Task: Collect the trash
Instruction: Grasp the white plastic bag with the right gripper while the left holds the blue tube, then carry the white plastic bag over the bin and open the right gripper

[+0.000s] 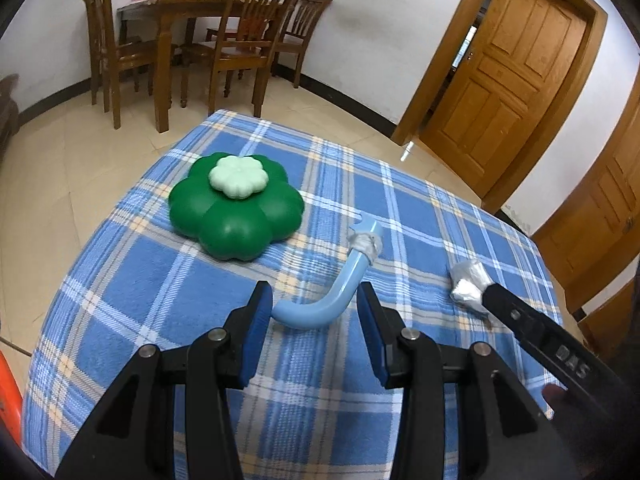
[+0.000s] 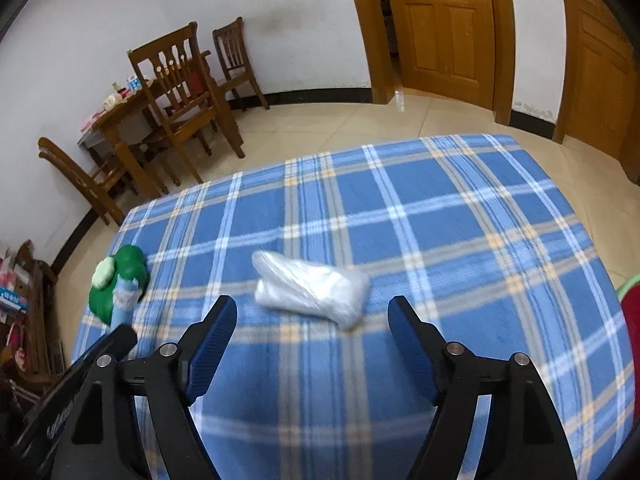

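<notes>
A crumpled clear plastic bag (image 2: 312,288) lies on the blue plaid tablecloth (image 2: 460,220). My right gripper (image 2: 314,314) is open just short of it, one finger on each side, pads not touching. In the left wrist view the bag (image 1: 466,284) shows at the tip of one right finger (image 1: 516,316). My left gripper (image 1: 314,304) is shut on a light blue curved plastic hook (image 1: 320,314), whose upper end is wrapped in clear film (image 1: 366,244). The hook (image 2: 122,304) also stands above the left finger in the right wrist view.
A green flower-shaped box (image 1: 236,208) with a pale green lid knob sits on the cloth, far left. Beyond the table are a wooden dining table (image 1: 180,4) with chairs (image 1: 244,48) and wooden doors (image 1: 508,76). An orange object (image 1: 8,392) is at the left edge.
</notes>
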